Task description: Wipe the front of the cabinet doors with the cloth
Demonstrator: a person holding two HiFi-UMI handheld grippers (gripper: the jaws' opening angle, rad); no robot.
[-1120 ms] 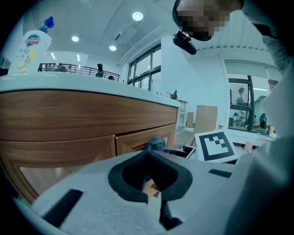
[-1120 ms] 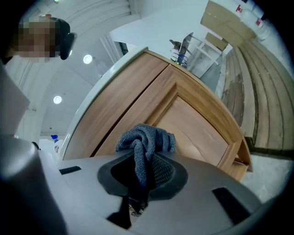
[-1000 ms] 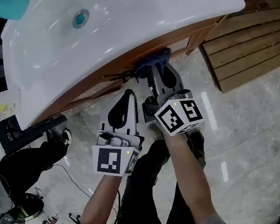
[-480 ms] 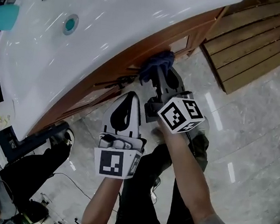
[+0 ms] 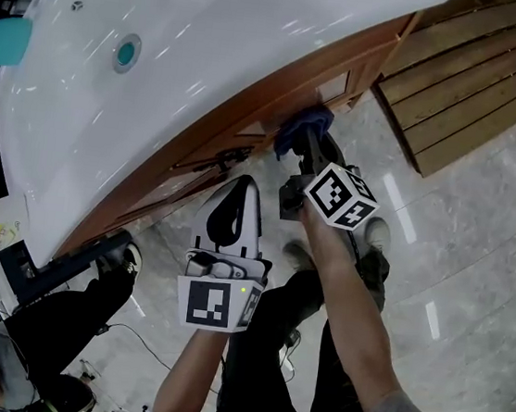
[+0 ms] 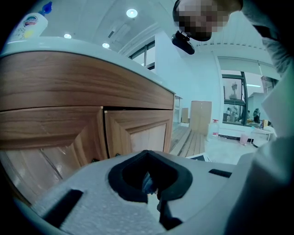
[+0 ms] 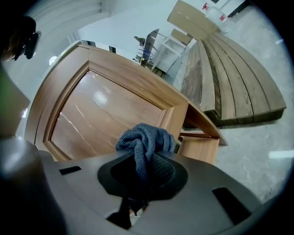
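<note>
A crumpled blue cloth point(image 5: 303, 125) is pressed against the wooden cabinet front point(image 5: 209, 160) just under the white basin top. My right gripper point(image 5: 305, 147), with its marker cube behind, is shut on that cloth. In the right gripper view the cloth point(image 7: 146, 139) bunches out of the jaws of the right gripper point(image 7: 142, 158), against the right edge of a panelled door point(image 7: 98, 124). My left gripper point(image 5: 245, 186) hovers lower left of it, off the cabinet, jaws together and holding nothing. The left gripper view looks past the left gripper point(image 6: 149, 181) at two door panels point(image 6: 138, 135).
The white basin top point(image 5: 242, 31) with its drain point(image 5: 126, 52) overhangs the cabinet. A slatted wooden platform point(image 5: 479, 78) lies at the right on the marble floor point(image 5: 455, 271). Another person point(image 5: 58, 311) and cables are at the lower left. A bottle point(image 6: 30, 25) stands on the countertop.
My right gripper has slid the cloth to the right and slightly up along the cabinet front. The left gripper has stayed about where it was.
</note>
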